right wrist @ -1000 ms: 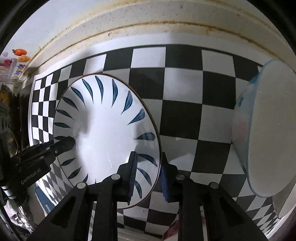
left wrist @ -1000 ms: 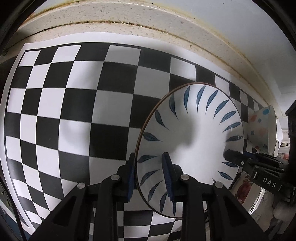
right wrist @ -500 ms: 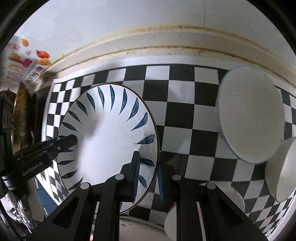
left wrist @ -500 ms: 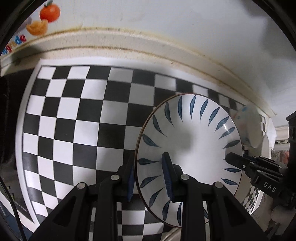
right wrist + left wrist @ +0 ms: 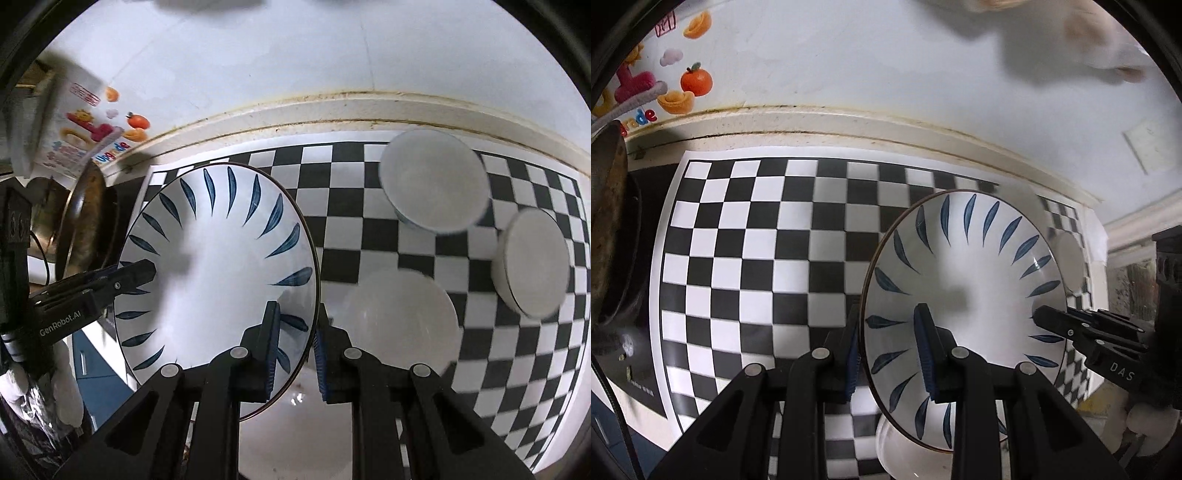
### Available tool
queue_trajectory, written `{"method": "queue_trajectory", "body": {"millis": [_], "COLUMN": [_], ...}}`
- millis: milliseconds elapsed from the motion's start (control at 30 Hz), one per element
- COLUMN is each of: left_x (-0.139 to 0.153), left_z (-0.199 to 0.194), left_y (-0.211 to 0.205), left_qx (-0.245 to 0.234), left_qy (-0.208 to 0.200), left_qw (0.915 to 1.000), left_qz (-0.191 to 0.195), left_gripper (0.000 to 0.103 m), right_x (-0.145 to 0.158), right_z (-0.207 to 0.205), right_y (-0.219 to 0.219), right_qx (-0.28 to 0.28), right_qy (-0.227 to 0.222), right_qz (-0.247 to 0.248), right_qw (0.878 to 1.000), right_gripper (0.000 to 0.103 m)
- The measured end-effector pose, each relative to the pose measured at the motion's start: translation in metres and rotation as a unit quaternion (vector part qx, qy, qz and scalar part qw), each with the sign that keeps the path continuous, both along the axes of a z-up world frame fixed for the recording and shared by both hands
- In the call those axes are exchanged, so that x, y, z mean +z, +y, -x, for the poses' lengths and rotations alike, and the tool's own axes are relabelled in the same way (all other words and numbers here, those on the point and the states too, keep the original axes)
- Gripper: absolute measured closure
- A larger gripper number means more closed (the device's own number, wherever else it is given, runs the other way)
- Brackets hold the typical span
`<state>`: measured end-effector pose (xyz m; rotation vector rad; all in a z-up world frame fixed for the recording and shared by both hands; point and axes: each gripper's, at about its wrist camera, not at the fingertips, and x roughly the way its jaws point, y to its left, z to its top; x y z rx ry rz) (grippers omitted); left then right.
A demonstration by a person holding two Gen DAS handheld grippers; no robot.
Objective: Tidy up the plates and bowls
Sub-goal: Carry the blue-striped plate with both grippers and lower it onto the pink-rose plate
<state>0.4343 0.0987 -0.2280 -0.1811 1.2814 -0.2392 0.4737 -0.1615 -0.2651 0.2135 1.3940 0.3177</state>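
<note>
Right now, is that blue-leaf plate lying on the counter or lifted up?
Lifted. Both the left gripper and right gripper pinch the plate by opposite rims, above the checkered mat.

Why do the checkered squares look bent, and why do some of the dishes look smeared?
Left wrist view: the wide lens bows the checkered mat; the leaf-pattern plate, clamped in the left hand-held gripper, stays sharp, with a soft shadow at its centre. Right wrist view: the bowls on the mat look motion-smeared, while the right hand-held gripper looks crisp.
</note>
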Motion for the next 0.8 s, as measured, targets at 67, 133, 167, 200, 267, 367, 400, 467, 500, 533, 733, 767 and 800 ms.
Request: {"method": "queue_trajectory", "body": {"millis": [67, 133, 167, 200, 267, 367, 400, 467, 500, 533, 733, 767, 800], "left_x": [0.008, 0.014, 0.017, 0.019, 0.023, 0.026, 0.027, 0.026, 0.026, 0.024, 0.0, -0.005, -0.012], "left_z": [0.013, 0.024, 0.032, 0.036, 0.047, 0.063, 0.068, 0.077, 0.081, 0.084, 0.104, 0.107, 0.109], "left_y": [-0.006, -0.011, -0.014, -0.016, -0.021, -0.029, -0.032, -0.036, -0.038, -0.039, -0.046, -0.047, -0.048], "left_qx": [-0.006, -0.013, -0.018, -0.02, -0.026, -0.036, -0.038, -0.044, -0.044, -0.045, -0.054, -0.055, -0.055], "left_qy": [-0.007, -0.006, -0.01, -0.011, -0.011, -0.013, -0.014, -0.013, -0.011, -0.01, 0.014, 0.021, 0.028], "left_qw": [1.0, 0.9999, 0.9998, 0.9997, 0.9996, 0.9993, 0.9991, 0.9989, 0.9989, 0.9989, 0.9984, 0.9983, 0.998], "left_qz": [0.004, 0.005, 0.005, 0.007, 0.009, 0.008, 0.008, 0.009, 0.01, 0.011, 0.01, 0.008, 0.008], "left_gripper": [0.078, 0.078, 0.078, 0.078, 0.078, 0.078, 0.078, 0.078, 0.078, 0.078, 0.078, 0.078, 0.078], "right_x": [0.009, 0.017, 0.021, 0.023, 0.026, 0.029, 0.029, 0.029, 0.028, 0.027, 0.012, 0.007, 0.002], "right_z": [0.015, 0.033, 0.042, 0.049, 0.065, 0.089, 0.097, 0.108, 0.115, 0.12, 0.149, 0.154, 0.158], "right_y": [-0.004, -0.009, -0.012, -0.014, -0.018, -0.024, -0.026, -0.029, -0.031, -0.032, -0.038, -0.039, -0.039], "right_qx": [-0.005, -0.012, -0.016, -0.018, -0.026, -0.034, -0.037, -0.042, -0.044, -0.045, -0.054, -0.056, -0.058], "right_qy": [-0.008, -0.014, -0.017, -0.018, -0.02, -0.022, -0.022, -0.023, -0.022, -0.022, -0.009, -0.005, 0.0], "right_qz": [-0.002, -0.006, -0.009, -0.011, -0.016, -0.021, -0.022, -0.025, -0.024, -0.024, -0.025, -0.025, -0.025], "right_qw": [1.0, 1.0, 1.0, 1.0, 0.999, 0.999, 0.999, 0.999, 0.999, 0.998, 0.998, 0.998, 0.998], "right_gripper": [0.084, 0.084, 0.084, 0.084, 0.084, 0.084, 0.084, 0.084, 0.084, 0.084, 0.084, 0.084, 0.084]}}
